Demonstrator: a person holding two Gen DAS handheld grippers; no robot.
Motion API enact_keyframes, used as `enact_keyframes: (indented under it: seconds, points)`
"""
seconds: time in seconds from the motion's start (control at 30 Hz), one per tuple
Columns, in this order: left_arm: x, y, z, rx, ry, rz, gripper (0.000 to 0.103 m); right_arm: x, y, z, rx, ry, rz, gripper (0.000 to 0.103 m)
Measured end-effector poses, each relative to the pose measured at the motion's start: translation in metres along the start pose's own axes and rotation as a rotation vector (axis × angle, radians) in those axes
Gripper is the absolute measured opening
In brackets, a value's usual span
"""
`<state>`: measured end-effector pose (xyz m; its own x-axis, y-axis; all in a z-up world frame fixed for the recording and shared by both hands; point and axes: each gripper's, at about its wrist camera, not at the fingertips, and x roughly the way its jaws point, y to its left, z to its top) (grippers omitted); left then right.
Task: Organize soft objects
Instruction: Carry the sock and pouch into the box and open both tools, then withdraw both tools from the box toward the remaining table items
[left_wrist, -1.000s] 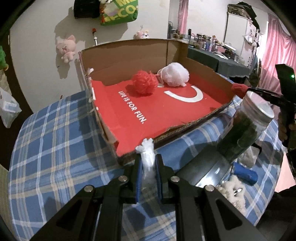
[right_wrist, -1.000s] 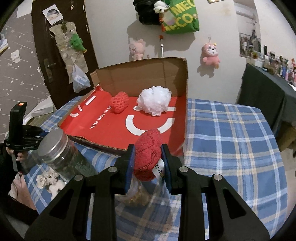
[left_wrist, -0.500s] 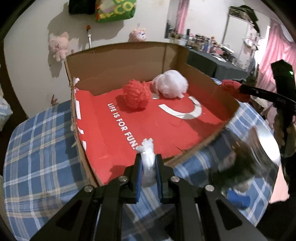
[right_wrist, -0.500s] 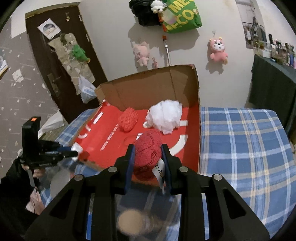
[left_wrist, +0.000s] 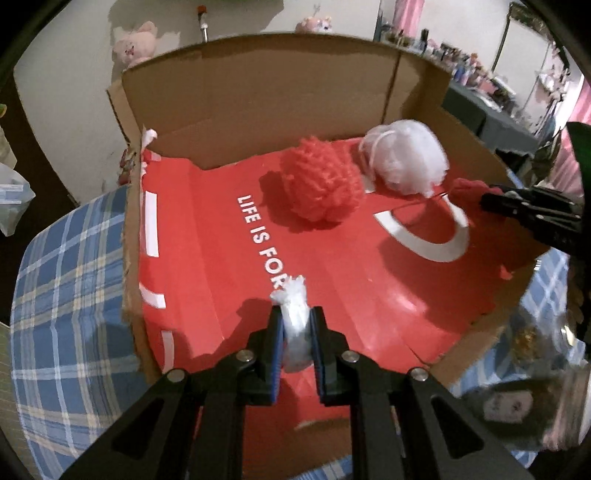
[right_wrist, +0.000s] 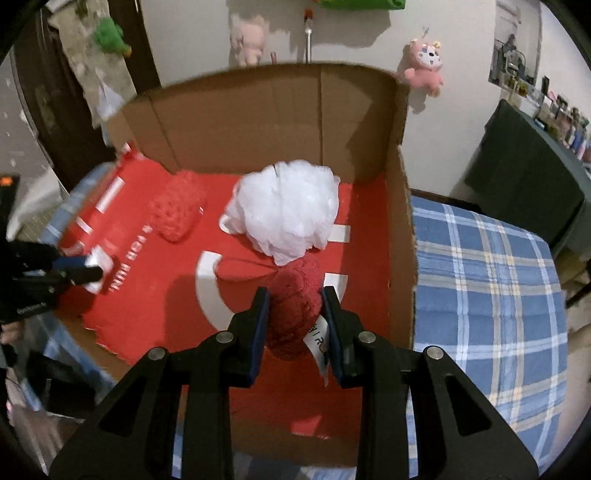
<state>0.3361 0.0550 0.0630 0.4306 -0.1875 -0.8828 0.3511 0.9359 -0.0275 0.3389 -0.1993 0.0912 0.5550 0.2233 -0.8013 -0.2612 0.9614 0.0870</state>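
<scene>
A cardboard box with a red printed floor (left_wrist: 207, 280) lies open on the plaid table; it also shows in the right wrist view (right_wrist: 155, 317). Inside lie a red mesh puff (left_wrist: 319, 182) (right_wrist: 177, 212) and a white mesh puff (left_wrist: 406, 160) (right_wrist: 286, 212). My left gripper (left_wrist: 296, 328) is shut on a small white soft piece (left_wrist: 293, 328) above the box's near side. My right gripper (right_wrist: 295, 321) is shut on a dark red soft ball (right_wrist: 293, 306) with a white tag, above the box floor just in front of the white puff.
A blue plaid cloth (right_wrist: 487, 280) covers the table around the box. A blurred jar (left_wrist: 517, 406) stands outside the box's near right corner. Plush toys (right_wrist: 424, 66) hang on the wall behind. The box's back wall (left_wrist: 266, 96) stands upright.
Both grippers have moved forward over the box with their loads. The jar has slid toward the frame's edge and the box fills both views.
</scene>
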Motion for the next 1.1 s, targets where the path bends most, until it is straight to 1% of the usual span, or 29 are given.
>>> enact_keyframes:
  seconds: [0.07, 0.13, 0.23, 0.37, 0.43, 0.53, 0.57, 0.63, 0.67, 0.7, 0.73, 0.77, 0.8, 0.87, 0.93, 0.97, 1.0, 1.07, 1.1]
  points:
    - [0.007, 0.002, 0.004, -0.008, 0.013, 0.028, 0.017, 0.007, 0.003, 0.002, -0.016, 0.022, -0.030, 0.027]
    - [0.012, 0.005, 0.008, -0.012, 0.021, 0.038, 0.017, 0.016, 0.003, 0.004, -0.028, 0.051, -0.043, 0.028]
    - [0.018, 0.006, 0.011, -0.012, 0.030, 0.053, 0.017, 0.021, 0.004, 0.007, -0.045, 0.059, -0.071, 0.028]
    - [0.020, 0.005, 0.013, -0.007, 0.030, 0.060, 0.018, 0.026, 0.005, 0.010, -0.049, 0.072, -0.088, 0.028]
    - [0.019, 0.003, 0.013, 0.000, 0.026, 0.066, 0.022, 0.027, 0.007, 0.009, -0.069, 0.081, -0.101, 0.028]
    - [0.018, 0.001, 0.012, 0.007, 0.026, 0.066, 0.035, 0.031, 0.013, 0.008, -0.109, 0.097, -0.130, 0.028]
    - [0.017, 0.000, 0.011, 0.012, 0.021, 0.069, 0.042, 0.031, 0.014, 0.007, -0.120, 0.099, -0.137, 0.029]
    - [0.015, -0.004, 0.010, 0.021, 0.011, 0.068, 0.047, 0.032, 0.016, 0.006, -0.136, 0.108, -0.146, 0.030]
    - [0.014, -0.007, 0.009, 0.023, 0.008, 0.069, 0.050, 0.032, 0.017, 0.005, -0.146, 0.111, -0.148, 0.031]
    - [0.014, -0.009, 0.009, 0.025, 0.006, 0.068, 0.053, 0.032, 0.018, 0.005, -0.153, 0.113, -0.153, 0.037]
    - [0.012, -0.013, 0.010, 0.027, 0.004, 0.067, 0.055, 0.033, 0.021, 0.005, -0.159, 0.116, -0.159, 0.047]
    - [0.011, -0.015, 0.010, 0.030, 0.000, 0.068, 0.057, 0.033, 0.022, 0.004, -0.163, 0.116, -0.165, 0.071]
    - [0.011, -0.017, 0.010, 0.034, -0.005, 0.072, 0.059, 0.032, 0.021, 0.004, -0.160, 0.112, -0.169, 0.074]
    - [0.006, -0.021, 0.010, 0.046, -0.018, 0.078, 0.062, 0.028, 0.022, 0.004, -0.166, 0.091, -0.160, 0.074]
    - [0.001, -0.024, 0.009, 0.047, -0.033, 0.077, 0.063, 0.023, 0.025, 0.004, -0.181, 0.074, -0.181, 0.074]
    - [-0.003, -0.025, 0.009, 0.046, -0.041, 0.077, 0.065, 0.021, 0.026, 0.005, -0.180, 0.066, -0.181, 0.074]
    - [-0.008, -0.026, 0.008, 0.044, -0.055, 0.076, 0.069, 0.017, 0.026, 0.006, -0.174, 0.054, -0.174, 0.074]
    - [-0.021, -0.030, 0.007, 0.037, -0.088, 0.075, 0.075, 0.007, 0.027, 0.008, -0.165, 0.034, -0.170, 0.075]
    - [-0.025, -0.026, 0.005, 0.031, -0.108, 0.075, 0.078, 0.000, 0.028, 0.009, -0.160, 0.018, -0.170, 0.075]
